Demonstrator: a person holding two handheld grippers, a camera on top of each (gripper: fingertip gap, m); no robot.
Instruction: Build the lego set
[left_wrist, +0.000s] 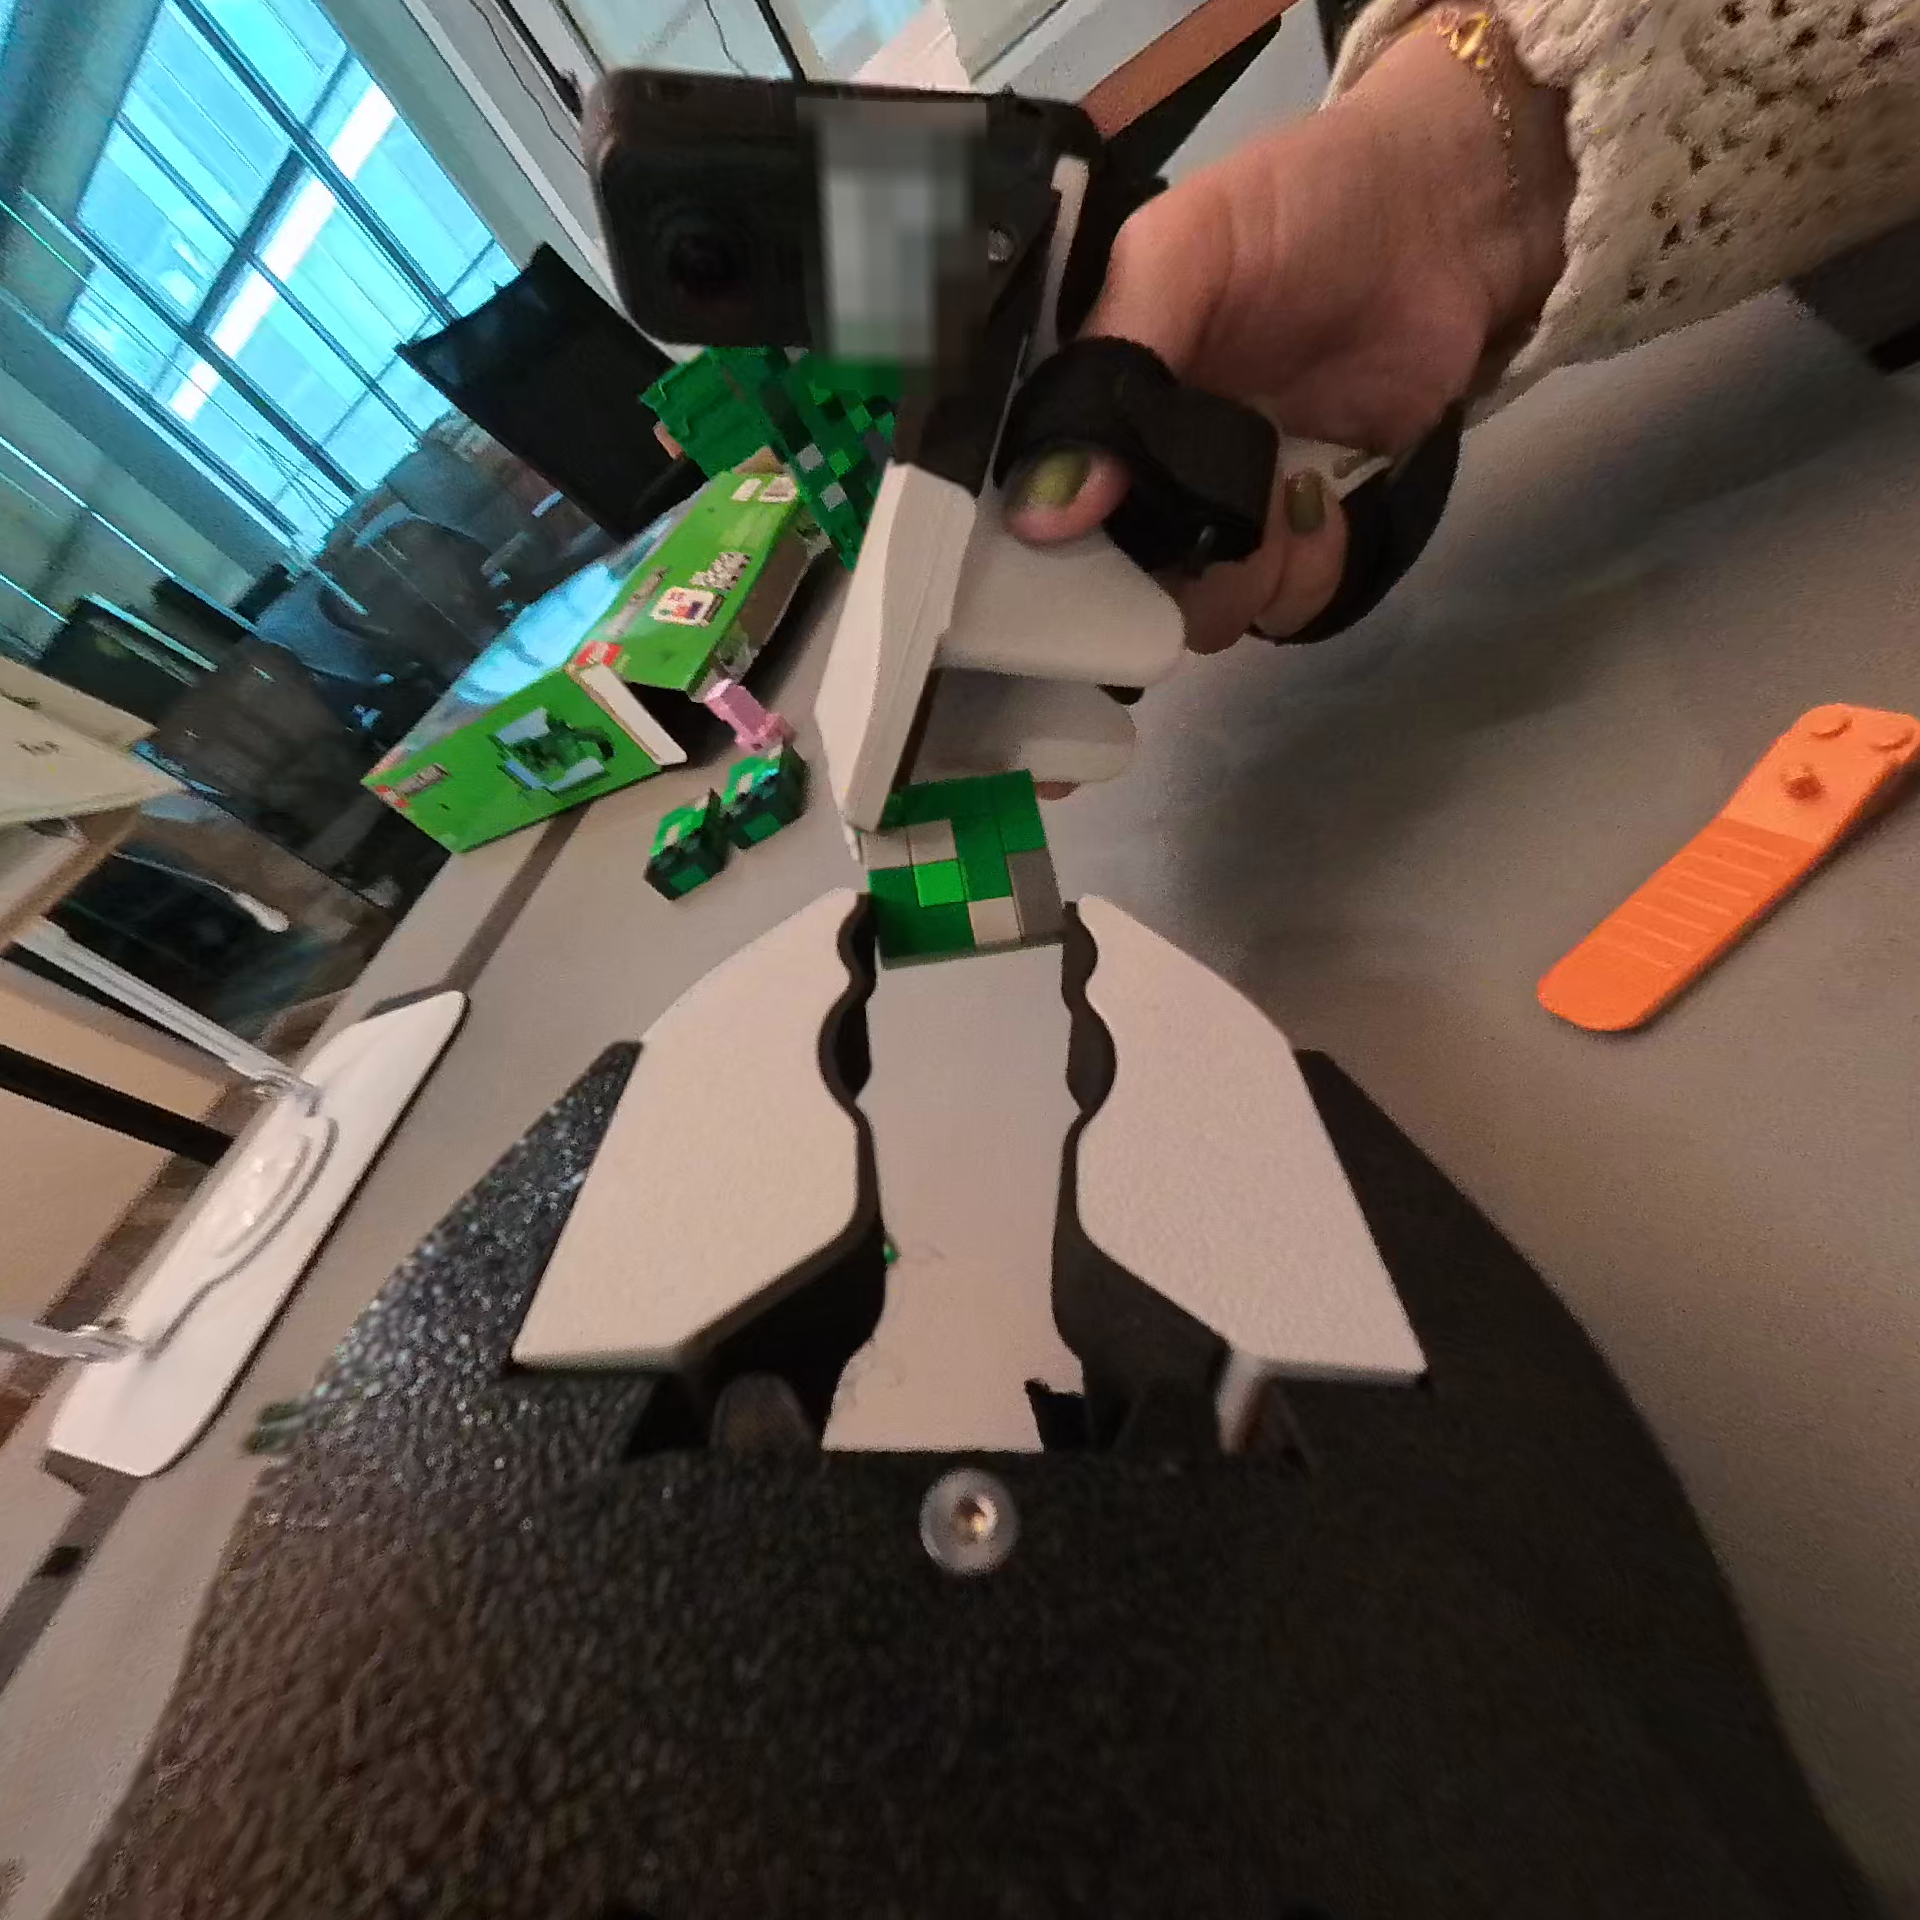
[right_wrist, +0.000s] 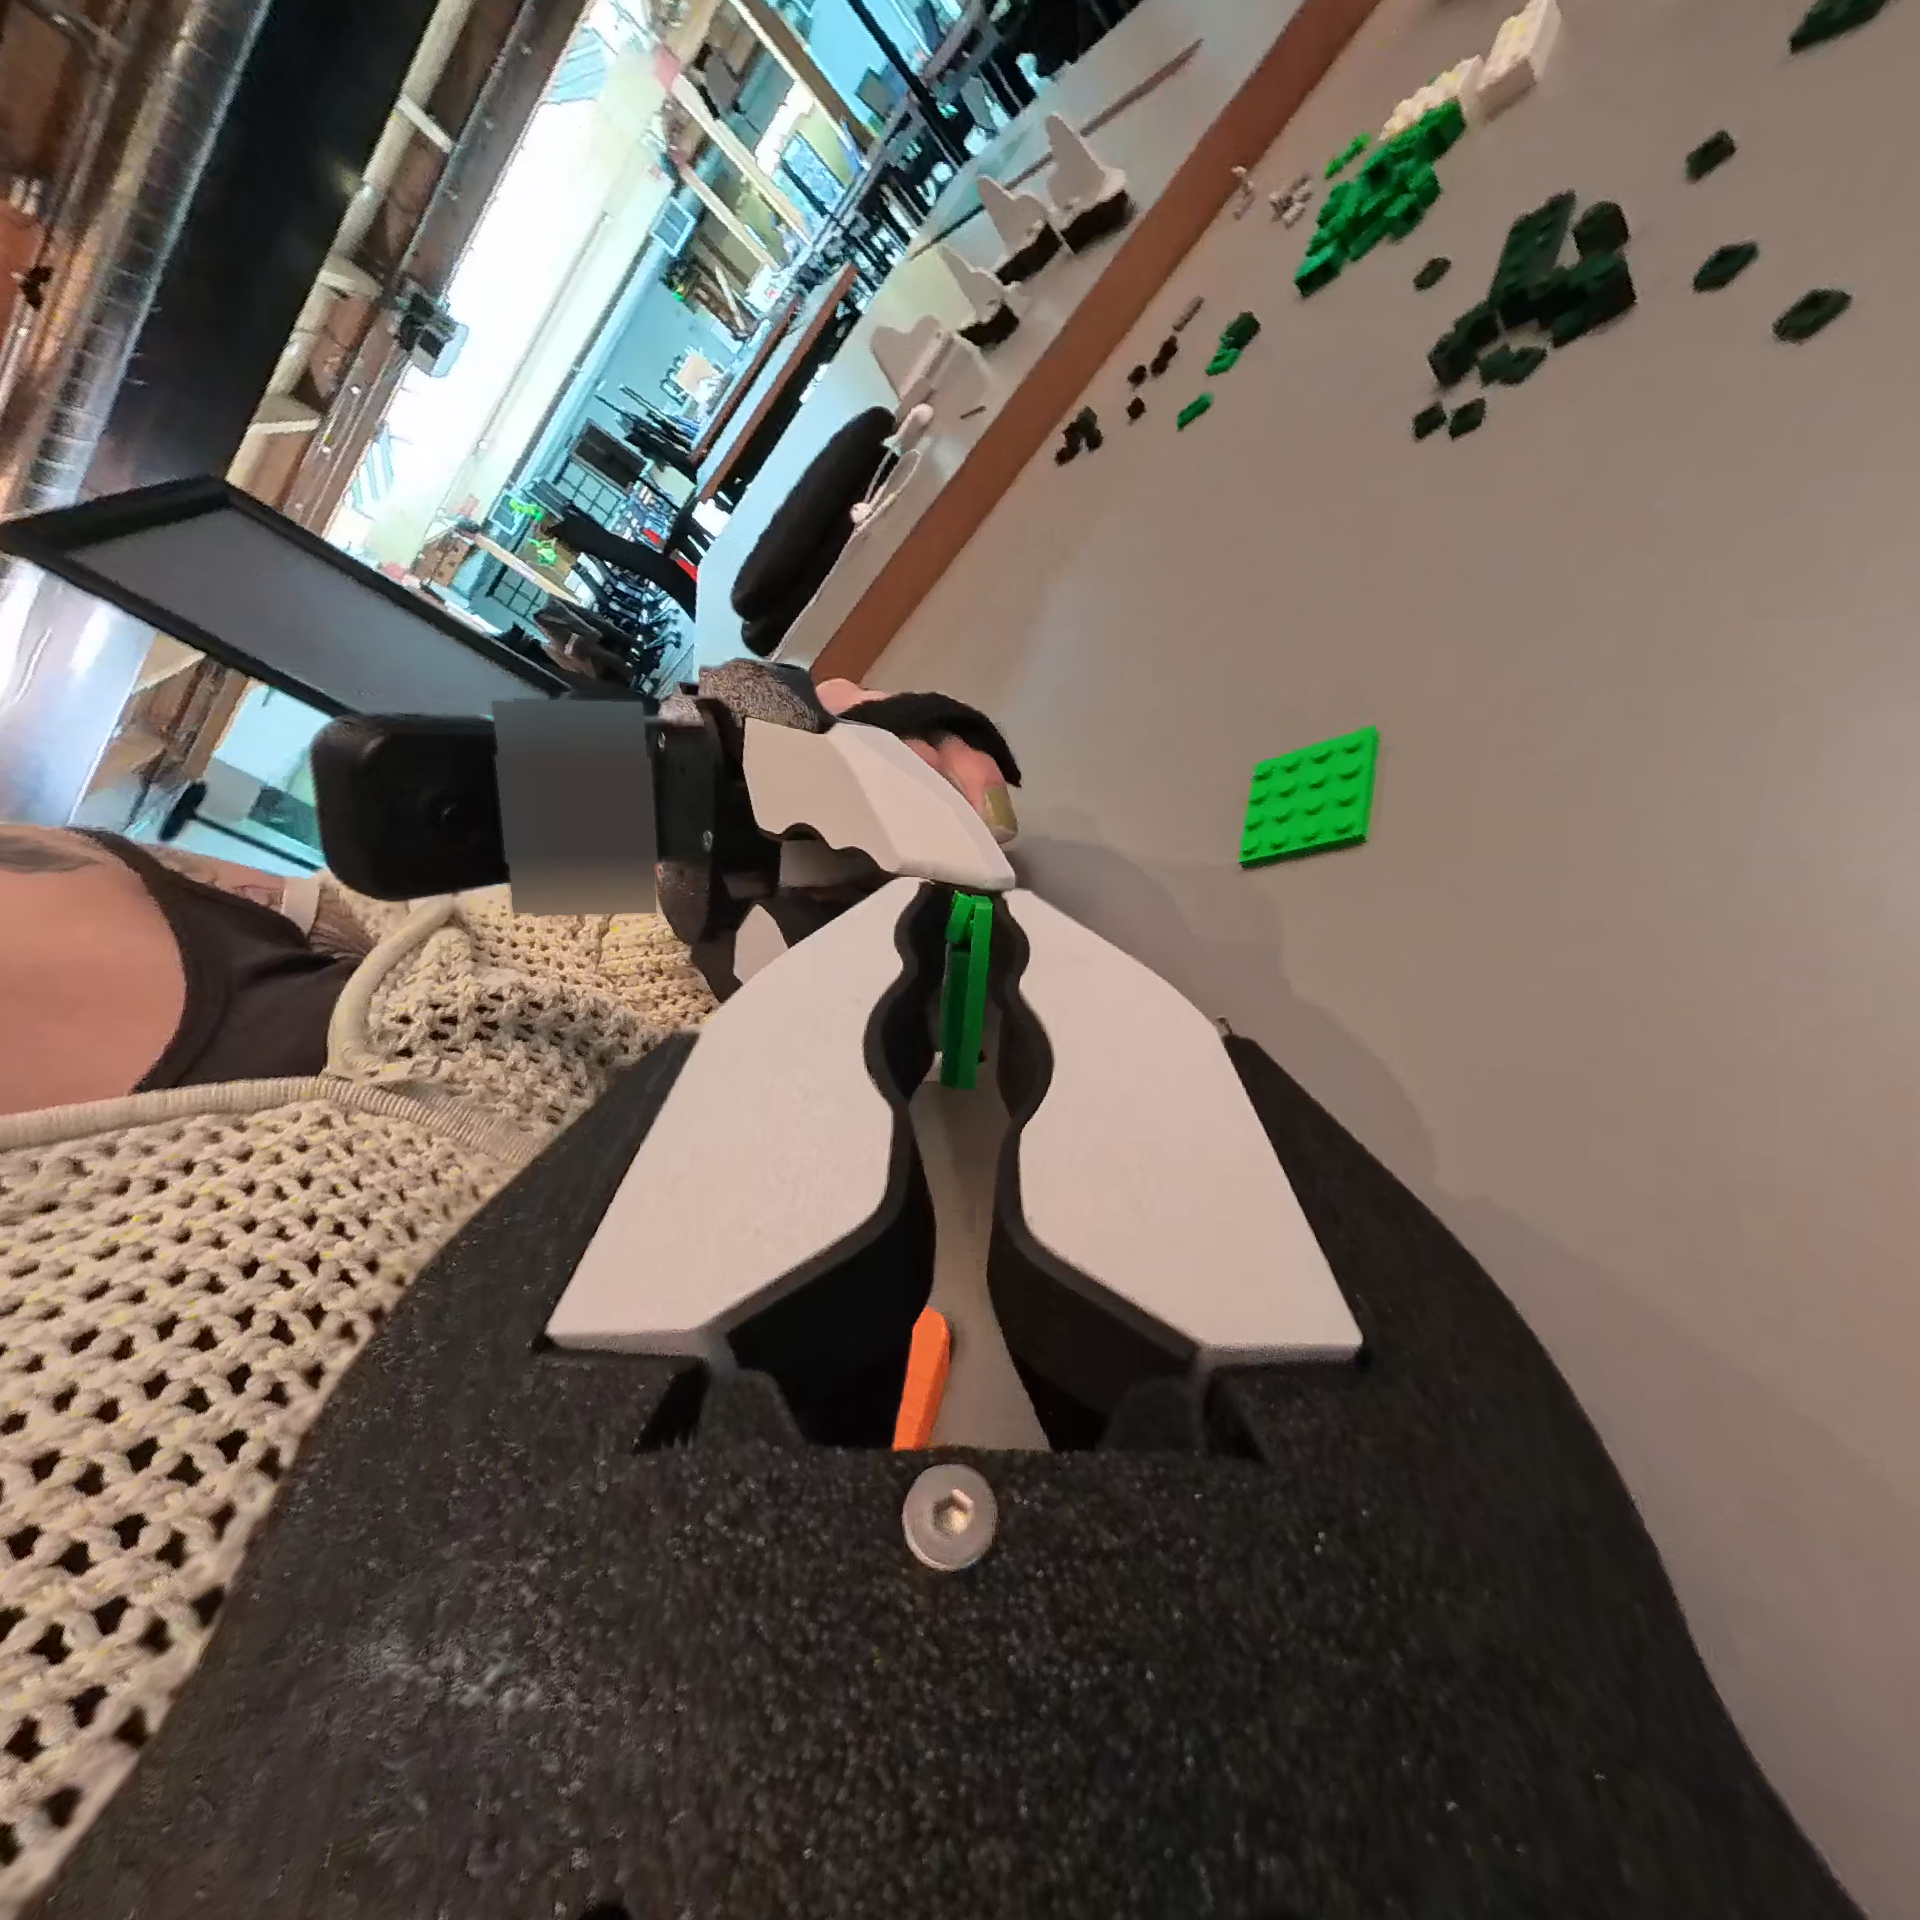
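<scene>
A small flat lego panel (left_wrist: 961, 883), tiled in light green, dark green and grey, is held in the air between both grippers. My left gripper (left_wrist: 971, 916) is shut on its near end, one fingertip on each side edge. My right gripper (left_wrist: 956, 805) comes in from above and clamps its far end. In the right wrist view the panel (right_wrist: 964, 997) stands edge-on between my right gripper's (right_wrist: 966, 899) shut fingers, and a left gripper finger (right_wrist: 883, 821) touches its far tip.
An orange brick separator (left_wrist: 1714, 883) lies on the grey table at right. A green lego box (left_wrist: 582, 707), a pink figure (left_wrist: 743, 717), two small green cubes (left_wrist: 727, 821) and a tall green build (left_wrist: 790, 426) stand behind. A green square plate (right_wrist: 1311, 795) and piles of loose green bricks (right_wrist: 1382, 197) lie farther off.
</scene>
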